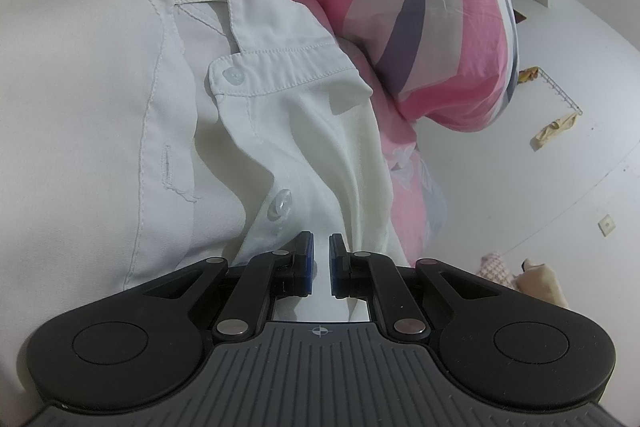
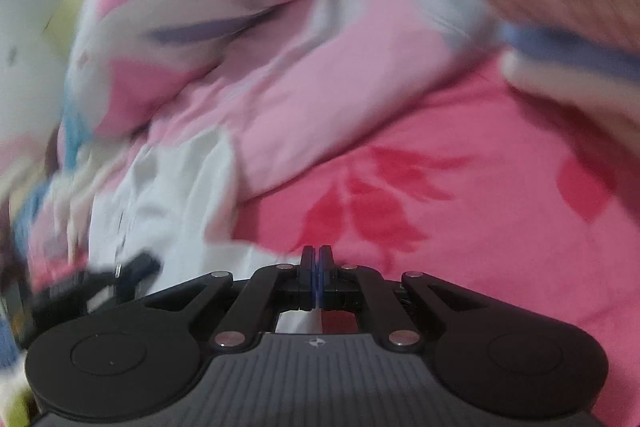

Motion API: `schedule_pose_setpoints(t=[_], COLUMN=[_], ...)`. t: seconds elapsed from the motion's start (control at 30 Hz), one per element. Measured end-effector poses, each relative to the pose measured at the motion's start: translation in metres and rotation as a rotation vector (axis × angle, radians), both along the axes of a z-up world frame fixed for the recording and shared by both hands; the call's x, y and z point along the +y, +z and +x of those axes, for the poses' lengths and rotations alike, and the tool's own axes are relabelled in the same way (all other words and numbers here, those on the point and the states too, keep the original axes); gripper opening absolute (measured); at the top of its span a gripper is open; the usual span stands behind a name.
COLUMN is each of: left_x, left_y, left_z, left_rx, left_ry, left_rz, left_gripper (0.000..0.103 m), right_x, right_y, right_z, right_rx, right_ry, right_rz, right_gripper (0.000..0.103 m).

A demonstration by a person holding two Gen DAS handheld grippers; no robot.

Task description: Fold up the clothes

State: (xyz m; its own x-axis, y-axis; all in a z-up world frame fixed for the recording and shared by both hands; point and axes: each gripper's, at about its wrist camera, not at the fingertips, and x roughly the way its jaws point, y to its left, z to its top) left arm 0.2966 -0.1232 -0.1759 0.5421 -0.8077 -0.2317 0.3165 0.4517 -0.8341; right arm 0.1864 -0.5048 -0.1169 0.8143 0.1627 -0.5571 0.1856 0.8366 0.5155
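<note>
The white button shirt lies on the pink floral bedsheet, just beside the pink patterned pillow. The left gripper is nearly closed, pinching shirt fabric near 2 clear buttons. The right gripper is fully closed at the shirt's edge; held fabric unclear through blur.

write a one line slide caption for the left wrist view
Left tool pinching the button placket of a white shirt lying on pink floral bedding.
</note>
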Motion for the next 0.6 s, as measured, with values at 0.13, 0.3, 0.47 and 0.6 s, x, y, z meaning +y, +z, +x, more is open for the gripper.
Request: schedule_pose_setpoints(t=[0.13,0.3,0.47,0.6], left_x=[0.000,0.001,0.002,0.001], left_y=[-0.001,-0.001,-0.003,-0.003], left_z=[0.000,-0.001,-0.001,-0.001], left_rx=[0.001,0.003,0.008,0.009], left_ry=[0.001,0.001,-0.001,-0.001], left_rz=[-0.001,-0.002,-0.021,-0.027], left_gripper=[0.007,0.007,0.009,0.009], right_x=[-0.028,-0.024,-0.009,0.003], right_y=[-0.009,0.004,0.017,0.014], right_z=[-0.003,-0.009,0.005,0.024], right_rx=[-0.010,-0.049,-0.012,0.107], right_ry=[-0.095,-0.014,0.086,0.093], right_rz=[0.055,0.027,0.137,0.190], right_gripper=[0.000,0.003,0.011,0.025])
